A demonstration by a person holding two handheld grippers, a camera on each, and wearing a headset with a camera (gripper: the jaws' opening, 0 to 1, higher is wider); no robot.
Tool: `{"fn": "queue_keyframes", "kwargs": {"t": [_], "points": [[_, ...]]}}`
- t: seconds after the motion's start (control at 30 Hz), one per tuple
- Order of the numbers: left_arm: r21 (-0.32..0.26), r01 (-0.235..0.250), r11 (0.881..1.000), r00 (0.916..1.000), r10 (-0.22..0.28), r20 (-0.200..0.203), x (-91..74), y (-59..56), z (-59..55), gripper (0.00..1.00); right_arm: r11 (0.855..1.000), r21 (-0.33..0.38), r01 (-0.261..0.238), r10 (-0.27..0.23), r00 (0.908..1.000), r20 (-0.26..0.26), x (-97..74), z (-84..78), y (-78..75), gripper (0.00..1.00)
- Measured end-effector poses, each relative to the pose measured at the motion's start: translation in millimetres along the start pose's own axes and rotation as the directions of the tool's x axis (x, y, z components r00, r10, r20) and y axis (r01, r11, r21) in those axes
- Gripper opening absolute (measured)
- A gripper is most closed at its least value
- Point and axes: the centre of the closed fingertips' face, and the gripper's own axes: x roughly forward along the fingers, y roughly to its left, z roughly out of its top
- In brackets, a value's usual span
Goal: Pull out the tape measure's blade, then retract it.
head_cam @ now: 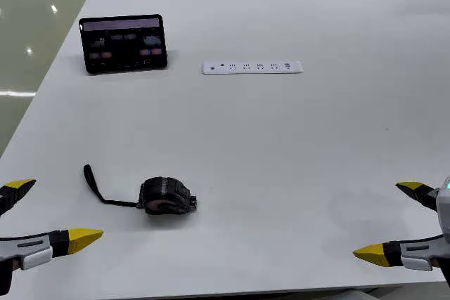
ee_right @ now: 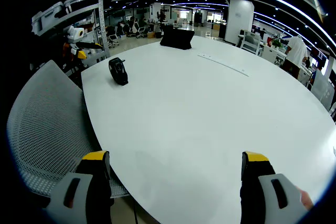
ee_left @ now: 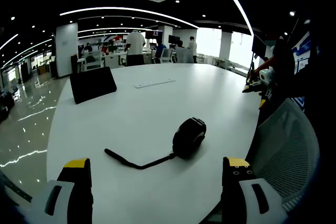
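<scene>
A black tape measure (head_cam: 166,196) lies on the white table (head_cam: 281,138) near its front left, its black wrist strap (head_cam: 98,189) trailing to the left. Its blade is inside the case. My left gripper (head_cam: 48,213) is open at the lower left, a short way left of the tape measure (ee_left: 189,136), with nothing between its yellow-tipped fingers (ee_left: 77,164). My right gripper (head_cam: 397,220) is open at the lower right edge of the table, far from the tape measure (ee_right: 118,70), and holds nothing.
A black tablet (head_cam: 123,43) stands at the back left and a white power strip (head_cam: 252,67) lies behind the middle of the table. A grey mesh chair (ee_right: 47,129) is at the table's front edge. People and desks fill the office behind.
</scene>
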Motion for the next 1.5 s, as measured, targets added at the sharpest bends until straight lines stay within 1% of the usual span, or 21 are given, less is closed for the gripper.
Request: {"fn": "queue_keyframes", "kwargs": {"t": [0.3, 0.63, 0.7, 0.73, 0.8, 0.9, 0.93, 1.0, 1.03, 1.07, 1.1, 1.13, 1.17, 1.23, 1.27, 1.3, 1.33, 1.4, 1.43, 1.47, 1.5], "points": [[-0.003, -0.007, 1.0, 1.0, 0.007, -0.004, -2.9, 2.4, -1.9, 1.0, 1.0, 0.005, 0.005, -0.005, 1.0, -0.003, -1.3, -2.6, -0.2, 1.0], [0.01, 0.005, 1.0, 0.9999, -0.005, -0.011, -0.1, 2.1, 1.0, 1.0, 1.0, -0.018, 0.008, -0.008, 0.9999, 0.012, 1.0, 4.4, -1.0, 1.0], [0.032, 0.033, 0.999, 0.9992, -0.032, -0.025, 4.0, -3.2, 1.0, 1.0, 0.999, -0.031, 0.007, -0.006, 0.9997, 0.025, 3.4, 8.9, -1.6, 1.0], [0.063, 0.041, 0.997, 0.9986, -0.039, -0.036, 6.2, -4.4, 0.6, 1.0, 0.999, -0.032, 0.005, -0.004, 0.9998, 0.022, 5.5, 10.0, -1.1, 1.0], [0.093, 0.099, 0.991, 0.9936, -0.094, -0.063, 12.6, -13.1, 0.8, 1.0, 0.999, -0.049, -0.015, 0.015, 0.9999, 0.008, 12.7, 14.7, 2.1, 1.0], [0.13, 0.138, 0.982, 0.9865, -0.124, -0.107, 22.8, -18.4, 6.0, 1.0, 0.996, -0.061, -0.059, 0.06, 0.9982, 0.006, 23.8, 25.0, 9.4, 1.0], [0.134, 0.176, 0.975, 0.979, -0.159, -0.128, 27.4, -23.9, 8.5, 1.0, 0.993, -0.084, -0.084, 0.085, 0.9963, 0.014, 28.7, 31.6, 13.6, 1.0], [0.152, 0.197, 0.968, 0.9752, -0.178, -0.132, 34.2, -27.2, 15.4, 1.0, 0.99, -0.094, -0.103, 0.105, 0.9944, 0.013, 34.4, 37.8, 17.5, 1.0], [0.155, 0.245, 0.957, 0.9623, -0.22, -0.159, 38.2, -34.1, 16.7, 0.98, 0.984, -0.102, -0.143, 0.147, 0.9888, 0.027, 39.8, 45.5, 24.8, 1.0], [0.153, 0.273, 0.95, 0.9506, -0.242, -0.194, 40.3, -37.7, 14.9, 0.95, 0.977, -0.101, -0.19, 0.195, 0.9801, 0.04, 42.9, 50.8, 34.0, 1.0], [0.175, 0.298, 0.938, 0.9404, -0.257, -0.223, 45.5, -40.8, 14.9, 0.91, 0.969, -0.127, -0.211, 0.218, 0.9748, 0.047, 48.1, 57.6, 39.7, 1.0], [0.213, 0.303, 0.929, 0.9389, -0.253, -0.233, 49.8, -41.1, 16.1, 0.89, 0.964, -0.158, -0.214, 0.224, 0.9734, 0.048, 51.5, 62.0, 42.1, 1.0], [0.238, 0.31, 0.92, 0.9299, -0.241, -0.277, 54.8, -41.1, 14.0, 0.9, 0.957, -0.167, -0.238, 0.246, 0.9687, 0.031, 56.2, 65.2, 48.2, 1.0], [0.228, 0.351, 0.908, 0.907, -0.269, -0.324, 60.9, -49.2, 12.4, 0.9, 0.953, -0.167, -0.253, 0.26, 0.9652, 0.023, 64.1, 71.8, 54.0, 1.0], [0.256, 0.374, 0.892, 0.8968, -0.277, -0.345, 66.5, -52.8, 13.8, 0.89, 0.945, -0.198, -0.259, 0.271, 0.9619, 0.035, 69.5, 80.7, 59.5, 1.0], [0.284, 0.384, 0.879, 0.8981, -0.284, -0.336, 71.4, -55.7, 18.1, 0.87, 0.939, -0.218, -0.266, 0.281, 0.9588, 0.04, 73.2, 85.7, 63.5, 1.0], [0.306, 0.408, 0.86, 0.8918, -0.304, -0.335, 76.7, -62.3, 22.2, 0.86, 0.932, -0.233, -0.277, 0.292, 0.956, 0.031, 79.3, 90.4, 68.9, 1.0], [0.303, 0.435, 0.848, 0.8761, -0.322, -0.359, 83.8, -69.5, 23.2, 0.83, 0.923, -0.269, -0.274, 0.293, 0.9557, 0.031, 89.5, 98.5, 72.7, 1.0], [0.318, 0.465, 0.826, 0.8584, -0.333, -0.39, 87.2, -73.8, 20.6, 0.82, 0.913, -0.297, -0.282, 0.304, 0.9523, 0.03, 96.8, 103.9, 76.9, 1.0], [0.336, 0.48, 0.81, 0.8497, -0.335, -0.407, 90.4, -76.2, 19.5, 0.82, 0.905, -0.311, -0.291, 0.314, 0.9489, 0.026, 101.6, 107.0, 80.3, 1.0], [0.366, 0.495, 0.788, 0.8394, -0.326, -0.435, 95.1, -78.2, 16.6, 0.81, 0.899, -0.31, -0.309, 0.331, 0.9435, 0.018, 108.9, 111.4, 85.7, 1.0]]}}
